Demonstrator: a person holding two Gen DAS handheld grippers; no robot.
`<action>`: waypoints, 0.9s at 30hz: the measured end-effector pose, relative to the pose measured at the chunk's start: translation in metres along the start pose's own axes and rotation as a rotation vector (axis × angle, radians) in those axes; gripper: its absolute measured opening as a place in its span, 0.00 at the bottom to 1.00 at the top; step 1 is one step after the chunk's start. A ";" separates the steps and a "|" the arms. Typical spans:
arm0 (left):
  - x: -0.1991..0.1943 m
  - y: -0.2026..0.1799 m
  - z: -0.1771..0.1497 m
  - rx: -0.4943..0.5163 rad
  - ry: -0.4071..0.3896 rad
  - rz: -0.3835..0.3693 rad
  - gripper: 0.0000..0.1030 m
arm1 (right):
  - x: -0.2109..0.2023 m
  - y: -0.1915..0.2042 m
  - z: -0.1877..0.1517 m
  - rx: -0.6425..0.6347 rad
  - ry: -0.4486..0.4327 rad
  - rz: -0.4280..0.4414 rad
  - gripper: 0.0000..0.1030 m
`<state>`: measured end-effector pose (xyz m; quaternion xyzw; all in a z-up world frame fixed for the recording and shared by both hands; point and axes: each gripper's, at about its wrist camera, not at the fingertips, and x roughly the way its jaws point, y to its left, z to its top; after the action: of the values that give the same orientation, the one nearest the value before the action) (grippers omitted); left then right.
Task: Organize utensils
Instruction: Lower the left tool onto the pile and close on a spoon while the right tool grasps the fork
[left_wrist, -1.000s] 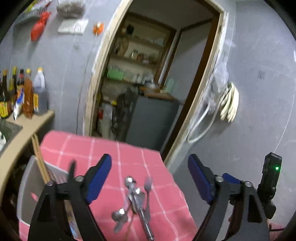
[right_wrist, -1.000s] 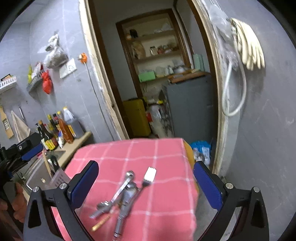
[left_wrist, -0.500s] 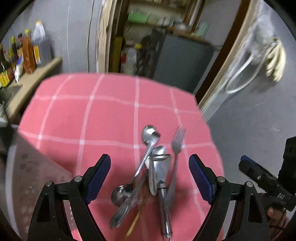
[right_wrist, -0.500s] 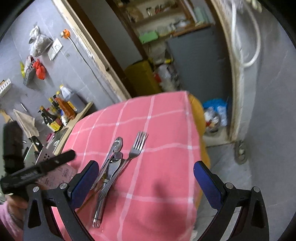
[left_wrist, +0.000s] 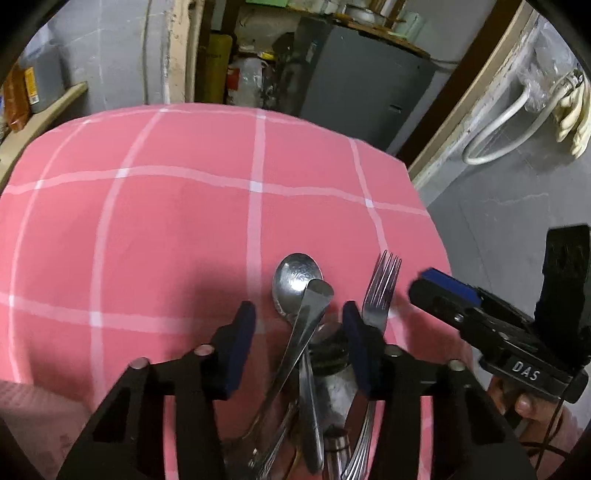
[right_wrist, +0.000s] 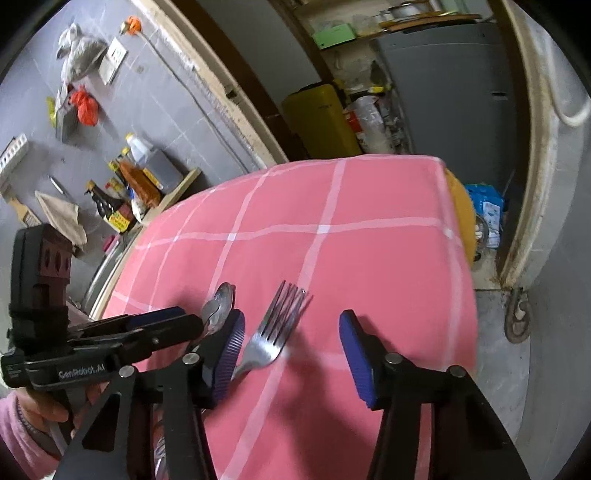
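Pile of steel cutlery on pink checked tablecloth (left_wrist: 147, 229). Left gripper (left_wrist: 297, 345) closing, pads astride shiny steel spoon (left_wrist: 295, 280) and crossed handles, not yet pinching. Right gripper (right_wrist: 291, 354) closing around silver fork (right_wrist: 275, 332), no contact. Advice: isolate one handle, grip mid-shaft, lift clear.

I see a pink checked tablecloth (right_wrist: 369, 229) on the table. Sauce bottles (right_wrist: 125, 192) stand on a wooden shelf at left; a yellow container (right_wrist: 321, 118) and grey cabinet (right_wrist: 454, 85) sit beyond the doorway.

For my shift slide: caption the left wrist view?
Left gripper closing over spoons on pink cloth; fork outside.
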<state>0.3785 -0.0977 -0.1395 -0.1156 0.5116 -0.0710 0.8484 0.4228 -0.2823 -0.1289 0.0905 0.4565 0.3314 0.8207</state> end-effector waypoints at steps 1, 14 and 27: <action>0.004 0.000 0.000 0.005 0.010 -0.002 0.33 | 0.004 0.000 0.001 -0.009 0.007 -0.001 0.45; 0.015 -0.003 0.004 0.002 0.065 -0.026 0.17 | 0.029 -0.003 0.013 -0.063 0.052 0.037 0.21; -0.003 -0.002 0.002 0.001 0.044 -0.039 0.13 | 0.024 0.009 0.004 -0.006 0.044 0.095 0.06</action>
<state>0.3792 -0.0982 -0.1355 -0.1233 0.5278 -0.0903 0.8355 0.4305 -0.2592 -0.1391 0.1023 0.4687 0.3734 0.7940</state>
